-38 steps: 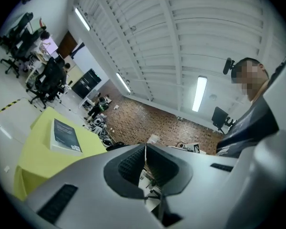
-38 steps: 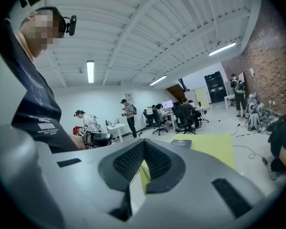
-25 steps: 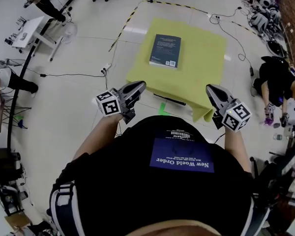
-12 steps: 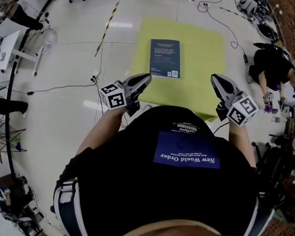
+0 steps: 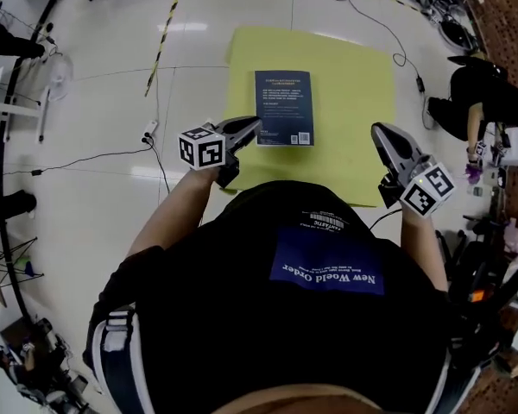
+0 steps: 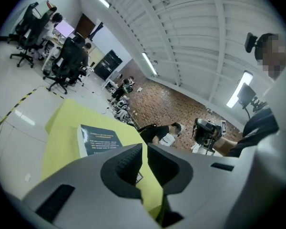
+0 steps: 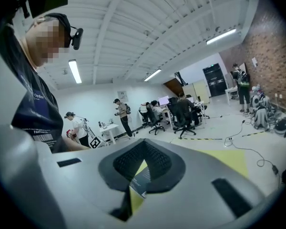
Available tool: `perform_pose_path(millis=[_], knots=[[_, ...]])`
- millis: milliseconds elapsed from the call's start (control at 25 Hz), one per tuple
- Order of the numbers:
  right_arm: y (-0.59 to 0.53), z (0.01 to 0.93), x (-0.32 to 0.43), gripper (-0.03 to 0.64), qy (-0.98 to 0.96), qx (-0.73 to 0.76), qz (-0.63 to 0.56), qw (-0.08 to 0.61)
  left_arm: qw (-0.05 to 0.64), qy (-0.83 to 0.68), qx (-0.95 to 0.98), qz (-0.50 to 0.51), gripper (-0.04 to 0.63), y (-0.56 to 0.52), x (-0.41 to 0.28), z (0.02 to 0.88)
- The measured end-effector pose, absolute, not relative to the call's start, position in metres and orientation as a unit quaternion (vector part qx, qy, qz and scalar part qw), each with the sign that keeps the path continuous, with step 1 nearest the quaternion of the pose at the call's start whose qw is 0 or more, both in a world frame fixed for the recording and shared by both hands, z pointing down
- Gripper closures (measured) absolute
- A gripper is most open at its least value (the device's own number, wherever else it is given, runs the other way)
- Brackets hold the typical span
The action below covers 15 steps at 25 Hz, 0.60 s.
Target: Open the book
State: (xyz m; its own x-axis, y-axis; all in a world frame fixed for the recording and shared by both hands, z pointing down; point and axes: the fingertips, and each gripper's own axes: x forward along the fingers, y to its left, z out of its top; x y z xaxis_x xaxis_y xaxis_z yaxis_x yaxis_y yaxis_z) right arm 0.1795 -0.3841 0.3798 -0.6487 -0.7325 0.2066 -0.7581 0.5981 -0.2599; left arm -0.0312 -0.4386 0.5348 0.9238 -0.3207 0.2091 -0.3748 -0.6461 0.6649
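A closed dark blue book (image 5: 284, 106) lies face down, barcode toward me, on a yellow-covered table (image 5: 354, 93). My left gripper (image 5: 255, 127) is shut and empty, with its tip just over the book's near left corner; whether it touches the book I cannot tell. In the left gripper view the book (image 6: 98, 140) lies just beyond the shut left gripper (image 6: 145, 147). My right gripper (image 5: 379, 133) hovers over the table's near right part, well right of the book, shut with nothing held. In the right gripper view a strip of the book (image 7: 142, 176) shows below the tips of the right gripper (image 7: 144, 142).
A person in black (image 5: 482, 93) crouches on the floor right of the table. Cables (image 5: 86, 158) and a power strip (image 5: 148, 130) lie on the floor at the left. Striped tape (image 5: 167, 26) runs beyond the table's far left corner.
Both grippers and the head have moved toward the table. The left gripper's tip has come from short of the table edge to the book's near left corner. The book has not moved.
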Motion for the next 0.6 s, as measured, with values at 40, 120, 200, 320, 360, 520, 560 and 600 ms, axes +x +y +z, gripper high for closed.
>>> perform_pose_path(millis=[40,120,200,320,360,520,560,600], knots=[[-0.389,0.383,0.185,0.630,-0.896,0.411,0.166,0.038,0.378,-0.205,0.902,0.043,0.560,-0.443,-0.030,0.542],[-0.398,0.392,0.196,0.630,-0.902,0.395,0.169,0.034,0.388,-0.233,0.890,0.061,0.511,-0.449,-0.029,0.558],[-0.404,0.398,0.210,0.630,-0.909,0.379,0.172,0.033,0.404,-0.268,0.871,0.077,0.458,-0.454,-0.027,0.576],[-0.412,0.403,0.230,0.630,-0.917,0.359,0.170,0.035,0.429,-0.322,0.838,0.099,0.383,-0.464,-0.027,0.604],[-0.414,0.406,0.235,0.630,-0.918,0.355,0.171,0.035,0.436,-0.335,0.828,0.109,0.357,-0.467,-0.028,0.611],[-0.415,0.425,0.244,0.630,-0.916,0.353,0.190,0.029,0.449,-0.357,0.804,0.157,0.307,-0.477,-0.028,0.640],[-0.414,0.430,0.246,0.630,-0.914,0.356,0.195,0.029,0.453,-0.356,0.800,0.165,0.299,-0.479,-0.027,0.647],[-0.414,0.435,0.247,0.630,-0.912,0.359,0.199,0.029,0.456,-0.354,0.798,0.173,0.297,-0.481,-0.025,0.653]])
